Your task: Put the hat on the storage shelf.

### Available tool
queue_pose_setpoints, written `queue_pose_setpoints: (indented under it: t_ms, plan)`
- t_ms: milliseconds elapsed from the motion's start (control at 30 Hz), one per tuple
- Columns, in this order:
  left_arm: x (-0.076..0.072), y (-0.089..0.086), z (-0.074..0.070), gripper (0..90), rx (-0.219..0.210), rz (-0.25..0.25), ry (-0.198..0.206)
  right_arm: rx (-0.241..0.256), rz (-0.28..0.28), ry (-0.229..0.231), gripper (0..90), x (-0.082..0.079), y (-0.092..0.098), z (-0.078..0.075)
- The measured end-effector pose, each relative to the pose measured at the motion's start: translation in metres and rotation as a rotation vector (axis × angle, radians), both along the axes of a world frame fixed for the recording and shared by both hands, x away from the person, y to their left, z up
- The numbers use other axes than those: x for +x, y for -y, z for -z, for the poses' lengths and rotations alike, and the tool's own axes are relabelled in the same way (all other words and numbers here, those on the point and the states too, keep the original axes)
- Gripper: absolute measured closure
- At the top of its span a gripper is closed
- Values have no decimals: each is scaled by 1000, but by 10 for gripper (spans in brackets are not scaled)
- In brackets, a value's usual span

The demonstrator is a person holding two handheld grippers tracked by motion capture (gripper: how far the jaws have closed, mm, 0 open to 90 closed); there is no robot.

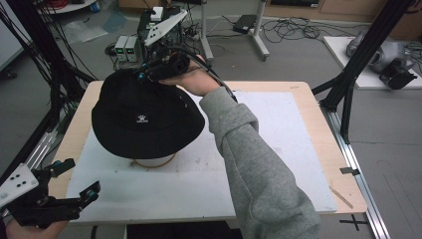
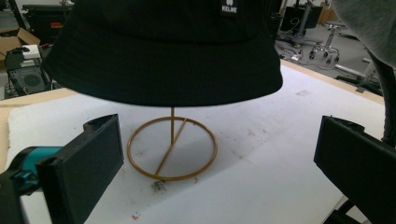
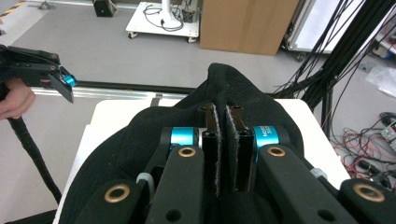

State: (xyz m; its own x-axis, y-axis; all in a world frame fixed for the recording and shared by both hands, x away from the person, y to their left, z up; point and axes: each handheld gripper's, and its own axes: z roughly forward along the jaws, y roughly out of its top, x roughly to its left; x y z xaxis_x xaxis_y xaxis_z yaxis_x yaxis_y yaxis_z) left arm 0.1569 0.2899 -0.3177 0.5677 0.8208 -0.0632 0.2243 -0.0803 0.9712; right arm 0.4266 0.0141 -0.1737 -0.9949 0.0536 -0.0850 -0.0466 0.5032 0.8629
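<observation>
Black hat (image 1: 144,122) sits on gold wire stand (image 2: 172,148) mid-table, over white mat (image 1: 278,149). Right gripper (image 3: 222,116) clenched on fold of hat's crown at far side, likely to lift or settle it. Left gripper (image 1: 74,179) spread wide, idle near table's front-left corner, clear of hat.

hat (image 1: 148,118) on stand (image 2: 172,148), left-centre of my worktop (image 1: 278,144) | my right tongs (image 1: 144,75) at hat's far edge | my left tongs (image 1: 79,180) near-left, well apart from hat
</observation>
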Motion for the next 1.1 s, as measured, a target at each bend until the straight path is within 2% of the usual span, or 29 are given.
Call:
queue_pose_setpoints:
  t_ms: [233,533,733,833,867,933,967,1100]
  plan:
    - [0,0,0,17,3,3,-1,-25,13,-18,866,2,-11,14]
    - [0,0,0,17,3,-2,-1,-25,25,-15,860,2,-9,15]
    - [0,-1,0,17,5,0,-3,-10,33,-6,794,1,-6,14]
    - [0,0,0,17,4,0,-6,11,35,-10,707,0,-4,13]
    - [1,0,0,17,7,-1,-3,16,34,-9,645,0,-4,12]
    - [1,1,0,17,8,1,-2,35,66,-17,476,0,-3,11]
    - [1,1,0,17,9,0,-1,39,77,-22,426,0,-2,11]
    - [0,0,0,17,7,-1,-1,63,142,-21,129,2,-1,12]
